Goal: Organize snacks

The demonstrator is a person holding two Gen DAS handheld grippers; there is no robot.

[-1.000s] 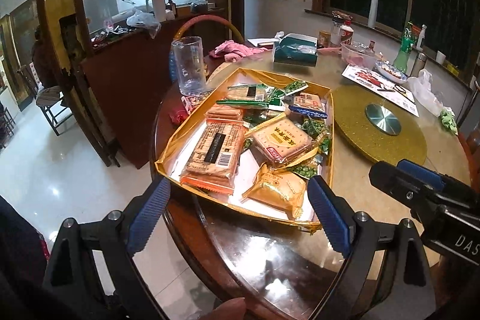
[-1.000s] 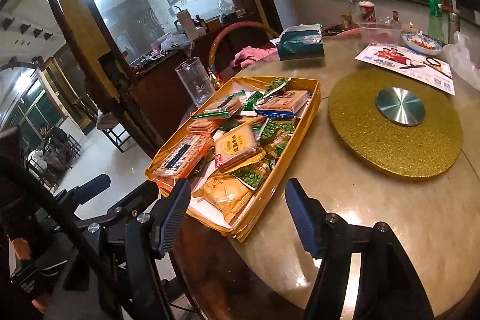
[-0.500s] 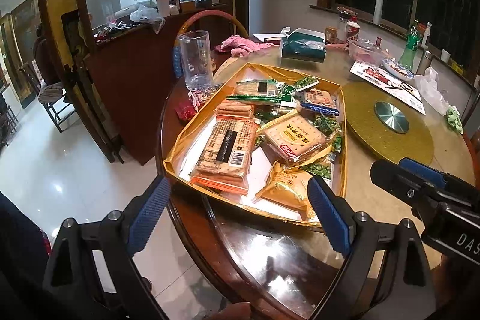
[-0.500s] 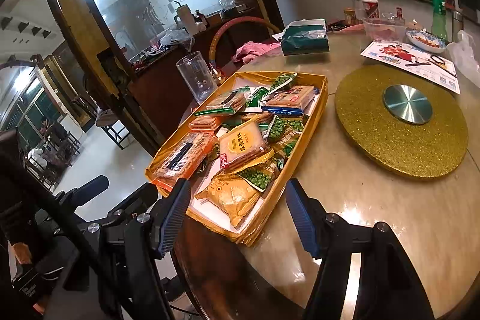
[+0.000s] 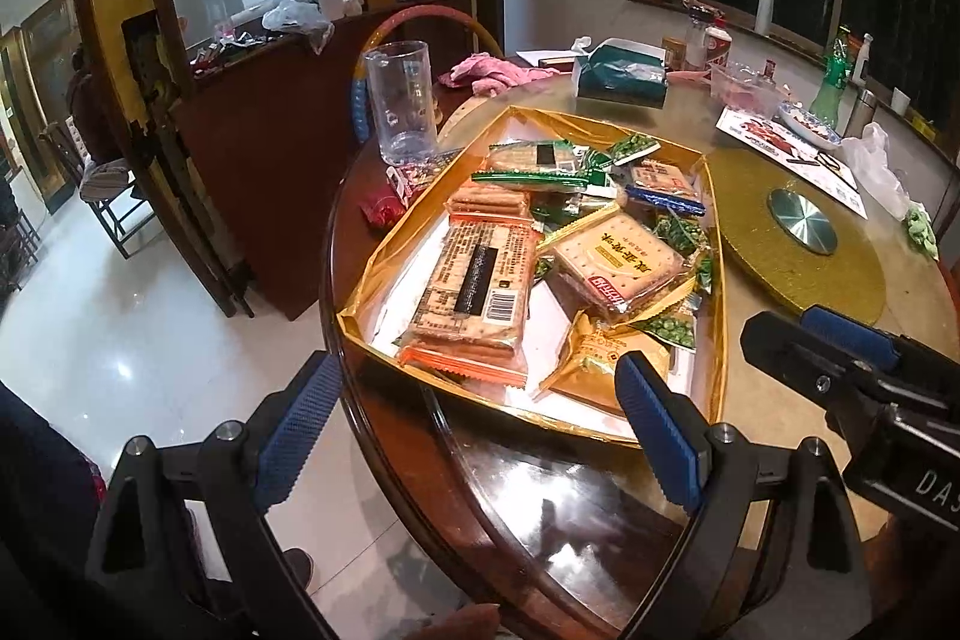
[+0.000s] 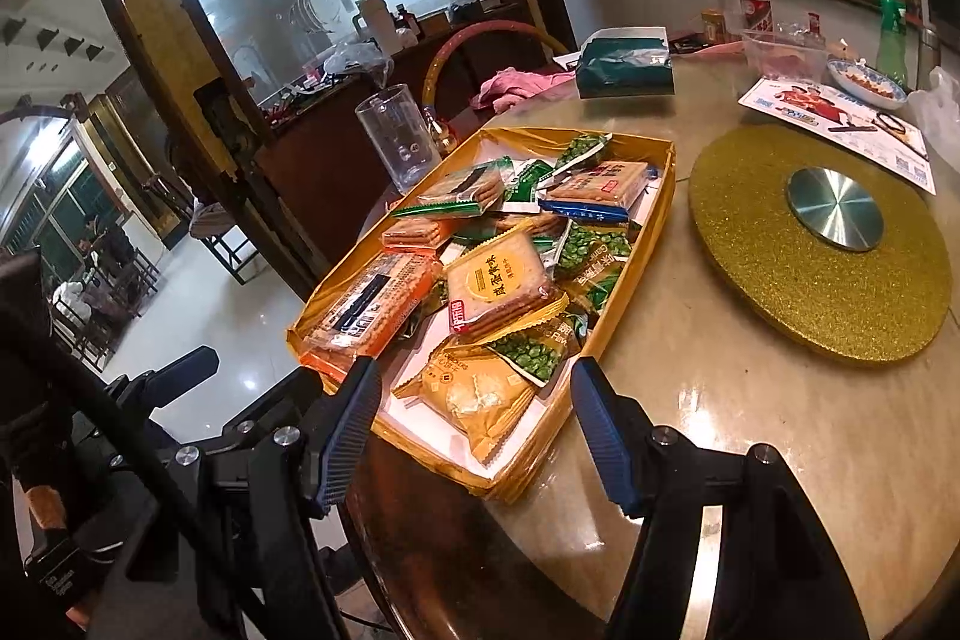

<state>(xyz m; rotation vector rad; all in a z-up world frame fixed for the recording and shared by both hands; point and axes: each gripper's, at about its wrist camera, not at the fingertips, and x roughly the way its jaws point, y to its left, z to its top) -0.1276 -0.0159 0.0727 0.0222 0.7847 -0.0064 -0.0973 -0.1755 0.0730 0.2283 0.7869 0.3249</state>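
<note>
Since every packet lies loose in the gold tray (image 5: 716, 244) at the near rim of the round table (image 6: 750, 436), the tray serves as the landmark. At its left side sits the long orange-edged cracker sleeve (image 5: 474, 292): judged light but brittle inside, so a pinch across its narrow width near one sealed end seems kinder than squeezing the middle. To the right of it, toward the tray's centre, the square yellow biscuit pack (image 6: 498, 280) rests tilted on other packets; its film looks slick, and the crimped seam would likely give surer purchase. At the tray's near corner lies the puffy gold pouch (image 6: 474, 394), probably soft and air-filled, best taken by an edge. Small green pea sachets (image 6: 534, 349) crowd the tray's right side, featherlight and apt to slide.

Both tongs hang short of the tray's near edge, the left gripper (image 5: 477, 436) spread wide and empty, the right gripper (image 6: 474, 436) likewise agape with nothing between its pads.
</note>
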